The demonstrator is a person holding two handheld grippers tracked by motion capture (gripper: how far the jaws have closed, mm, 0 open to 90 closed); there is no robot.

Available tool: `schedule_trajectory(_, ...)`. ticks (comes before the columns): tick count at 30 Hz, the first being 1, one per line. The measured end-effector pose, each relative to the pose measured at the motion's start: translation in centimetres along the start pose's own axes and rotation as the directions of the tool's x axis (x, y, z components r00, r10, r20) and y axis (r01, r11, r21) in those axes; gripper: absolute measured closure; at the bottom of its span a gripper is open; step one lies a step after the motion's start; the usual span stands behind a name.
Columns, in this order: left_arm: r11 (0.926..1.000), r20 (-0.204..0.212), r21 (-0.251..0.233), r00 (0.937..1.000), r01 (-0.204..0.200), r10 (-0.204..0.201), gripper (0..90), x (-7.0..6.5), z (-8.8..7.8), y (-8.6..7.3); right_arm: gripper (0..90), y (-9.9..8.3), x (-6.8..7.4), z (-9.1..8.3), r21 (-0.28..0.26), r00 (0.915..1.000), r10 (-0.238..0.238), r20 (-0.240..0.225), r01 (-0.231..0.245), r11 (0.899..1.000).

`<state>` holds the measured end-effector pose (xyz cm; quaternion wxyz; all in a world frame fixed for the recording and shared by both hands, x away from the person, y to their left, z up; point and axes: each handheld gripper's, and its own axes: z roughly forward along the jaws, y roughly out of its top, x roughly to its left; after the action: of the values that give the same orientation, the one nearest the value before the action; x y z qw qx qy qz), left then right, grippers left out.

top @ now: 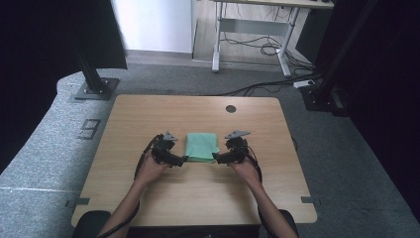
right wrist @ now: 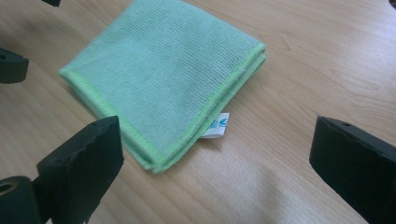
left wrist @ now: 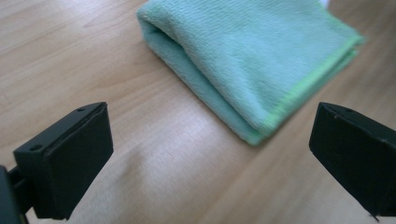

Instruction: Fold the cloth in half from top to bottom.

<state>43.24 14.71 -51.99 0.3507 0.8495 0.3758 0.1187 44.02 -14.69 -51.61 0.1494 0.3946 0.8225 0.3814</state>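
A pale wooden table point(top: 198, 193) takes up the middle of the room, with a small round hole point(top: 231, 108) near its far edge. A folded green cloth point(top: 201, 146) lies flat on the table, about midway between the left and right edges and a little nearer the far edge than the near one. Its folded side faces left, and its stitched edges face right and toward the person. The person's forearms come in over the near edge. The left gripper point(top: 182, 159) sits just beside the cloth's near left corner, its jaws spread wide with nothing between them. The right gripper point(top: 216, 157) sits just beside the near right corner, jaws likewise spread wide and empty. A small white label point(right wrist: 217, 126) pokes out from under the cloth's near right edge.
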Motion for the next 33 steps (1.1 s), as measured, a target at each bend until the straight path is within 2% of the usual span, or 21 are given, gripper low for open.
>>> schedule_trajectory(2, 1.0, -0.002, -0.006, 1.0, -0.004, 0.004, 0.0, -0.2, -0.5, -0.1, 0.6, 0.0, 0.0, -0.7, -0.01, 1.0, -0.004, -0.003, 0.004, 1.0)
schedule_trajectory(3, 0.9999, -0.001, -0.009, 0.9999, -0.014, 0.014, 0.0, -0.3, -0.9, -0.2, 0.0, -0.1, 0.0, -1.4, -0.014, 0.9997, -0.024, 0.01, 0.024, 1.0)
schedule_trajectory(10, 0.9965, -0.027, -0.056, 0.9977, -0.063, 0.062, 0.0, -1.2, -3.1, -0.5, 0.0, -0.7, 0.0, -3.6, -0.033, 0.9987, -0.047, 0.022, 0.048, 0.998)
schedule_trajectory(19, 0.9926, -0.031, -0.084, 0.9958, -0.088, 0.086, 0.0, -1.8, -5.5, -1.8, 0.0, -2.2, 0.1, -6.3, -0.048, 0.9972, -0.069, 0.031, 0.07, 0.996)
schedule_trajectory(25, 0.9911, -0.045, -0.087, 0.9943, -0.101, 0.097, 0.0, -2.1, -6.5, -3.0, 0.0, -3.5, 0.1, -7.1, -0.044, 0.9964, -0.071, 0.046, 0.073, 0.996)
schedule_trajectory(29, 0.992, -0.059, -0.066, 0.9929, -0.107, 0.103, 0.0, -2.2, -6.8, -4.2, 0.0, -4.5, 0.0, -7.3, -0.041, 0.9971, -0.062, 0.045, 0.063, 0.997)
schedule_trajectory(33, 0.9942, -0.057, -0.059, 0.9947, -0.09, 0.086, 0.0, -2.1, -6.6, -5.3, 0.0, -5.4, -0.1, -7.3, -0.032, 0.9976, -0.051, 0.048, 0.052, 0.998)
